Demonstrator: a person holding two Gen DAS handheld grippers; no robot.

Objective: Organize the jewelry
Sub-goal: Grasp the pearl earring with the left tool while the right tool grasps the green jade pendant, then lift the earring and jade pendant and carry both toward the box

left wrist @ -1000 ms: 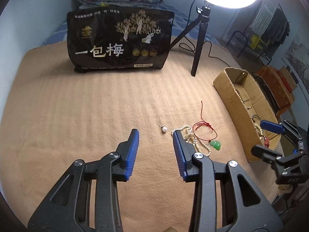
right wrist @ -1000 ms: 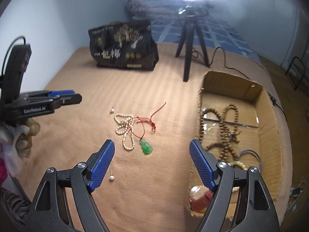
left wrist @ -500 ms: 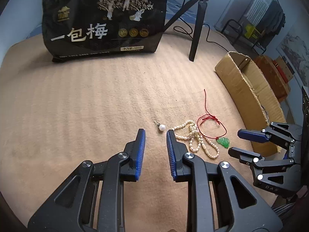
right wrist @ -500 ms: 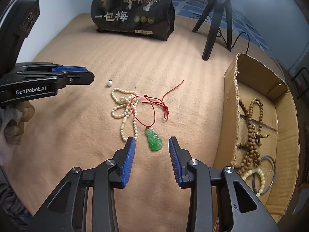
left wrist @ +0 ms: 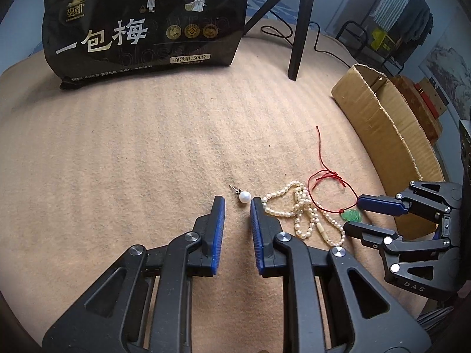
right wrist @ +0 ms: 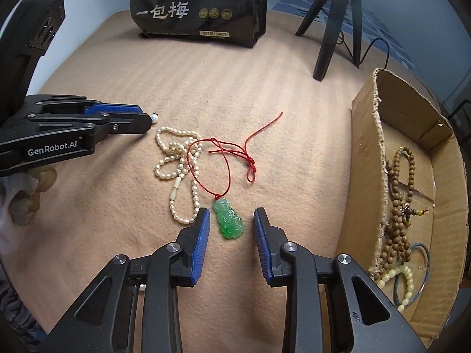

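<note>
A pearl stud earring (left wrist: 245,197) lies on the tan blanket, just inside the tips of my left gripper (left wrist: 237,203). Its jaws are closing and the pads do not press on the pearl. A green jade pendant (right wrist: 229,220) on a red cord (right wrist: 226,153) lies between the fingers of my right gripper (right wrist: 232,214). Those jaws are closing too, with a gap on both sides. A white pearl necklace (right wrist: 176,161) lies between the two, partly under the cord. The right wrist view shows the left gripper (right wrist: 145,116) at the pearl stud (right wrist: 155,116).
A cardboard box (right wrist: 365,147) at the right holds a wooden bead strand (right wrist: 397,200), a bangle (right wrist: 424,279) and a pale bracelet (right wrist: 403,276). A black snack bag (left wrist: 141,23) and a tripod (left wrist: 300,29) stand at the back. A second pearl stud (right wrist: 142,287) lies under my right gripper.
Both grippers sank toward the blanket and narrowed their jaws. The left one came up to the pearl stud, and the right one moved left from the box onto the green pendant.
</note>
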